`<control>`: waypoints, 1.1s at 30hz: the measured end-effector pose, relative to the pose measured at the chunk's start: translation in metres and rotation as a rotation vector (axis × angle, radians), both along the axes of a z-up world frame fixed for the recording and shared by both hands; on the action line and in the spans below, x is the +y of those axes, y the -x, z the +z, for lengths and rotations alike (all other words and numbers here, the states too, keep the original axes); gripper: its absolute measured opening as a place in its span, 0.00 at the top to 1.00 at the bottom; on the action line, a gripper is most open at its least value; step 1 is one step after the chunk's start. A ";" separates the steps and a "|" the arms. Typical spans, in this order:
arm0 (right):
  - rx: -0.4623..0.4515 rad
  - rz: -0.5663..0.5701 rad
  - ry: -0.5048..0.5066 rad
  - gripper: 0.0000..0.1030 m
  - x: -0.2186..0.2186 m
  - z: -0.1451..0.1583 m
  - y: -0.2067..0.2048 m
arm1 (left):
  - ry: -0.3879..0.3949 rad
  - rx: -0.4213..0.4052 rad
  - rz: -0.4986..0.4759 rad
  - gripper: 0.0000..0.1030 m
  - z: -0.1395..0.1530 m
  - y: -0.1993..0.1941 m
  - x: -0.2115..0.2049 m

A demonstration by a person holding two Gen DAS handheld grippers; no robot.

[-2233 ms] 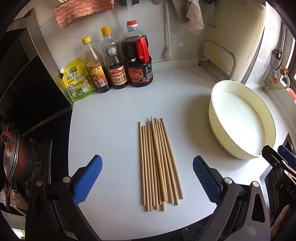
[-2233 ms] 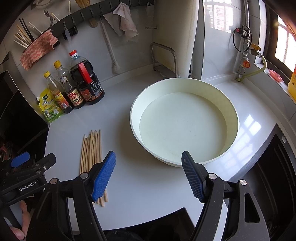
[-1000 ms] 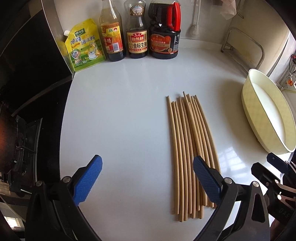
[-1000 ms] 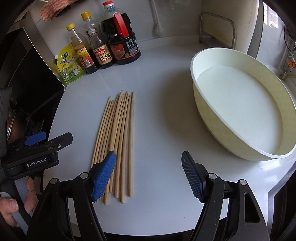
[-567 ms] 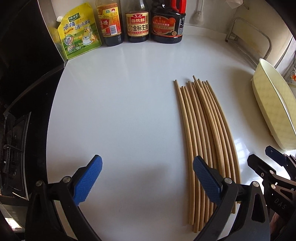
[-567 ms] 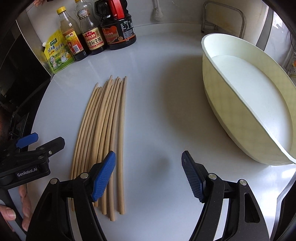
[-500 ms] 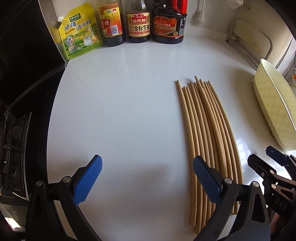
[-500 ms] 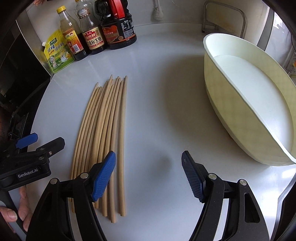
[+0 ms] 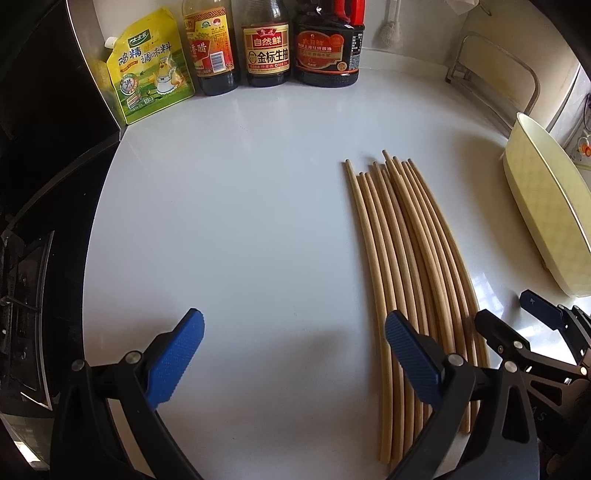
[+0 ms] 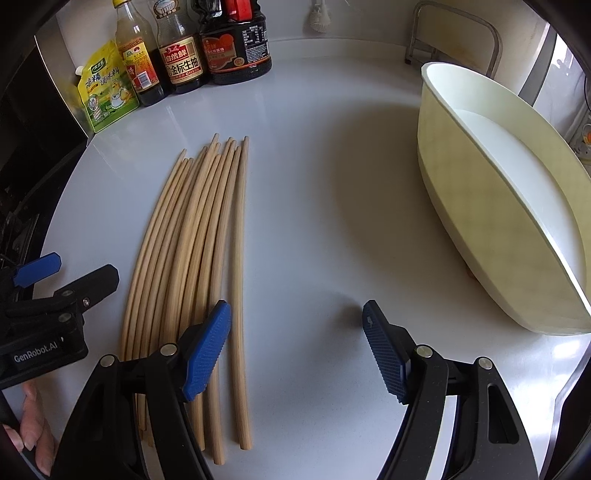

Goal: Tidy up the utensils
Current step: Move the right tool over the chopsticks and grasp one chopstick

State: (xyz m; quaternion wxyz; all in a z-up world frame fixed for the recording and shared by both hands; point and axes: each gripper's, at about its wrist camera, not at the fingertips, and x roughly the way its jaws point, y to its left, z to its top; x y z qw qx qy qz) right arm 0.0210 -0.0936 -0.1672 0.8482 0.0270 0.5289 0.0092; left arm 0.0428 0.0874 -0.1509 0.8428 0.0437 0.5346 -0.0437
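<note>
Several wooden chopsticks [image 9: 402, 258] lie side by side on the white counter [image 9: 229, 221], also seen in the right wrist view [image 10: 192, 236]. My left gripper [image 9: 293, 354] is open and empty, low over the counter, its right finger over the near ends of the chopsticks. My right gripper [image 10: 295, 343] is open and empty, its left finger over the right side of the bundle. A cream oval basin [image 10: 480, 192] stands to the right, also in the left wrist view [image 9: 546, 214]. Each gripper shows in the other's view.
Three sauce bottles [image 9: 266, 48] and a yellow seasoning pouch [image 9: 147, 81] stand along the back wall. A black stove [image 9: 33, 221] borders the counter on the left. A metal rack [image 10: 454, 33] stands at the back right.
Both grippers have come lower and closer to the counter, so the chopsticks look larger. The right gripper's left finger now overlaps the bundle. Both jaws stay open.
</note>
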 end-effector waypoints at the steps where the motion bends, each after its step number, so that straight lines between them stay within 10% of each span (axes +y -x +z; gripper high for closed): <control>1: -0.002 -0.001 0.003 0.32 -0.001 0.000 0.000 | -0.004 0.001 -0.005 0.06 -0.001 0.001 -0.001; 25: -0.025 0.009 0.045 0.32 0.000 -0.003 0.001 | -0.044 0.036 0.016 0.06 -0.012 -0.008 -0.001; 33: -0.061 0.084 0.075 0.44 0.017 -0.003 -0.003 | 0.001 0.029 -0.017 0.47 0.000 -0.011 -0.010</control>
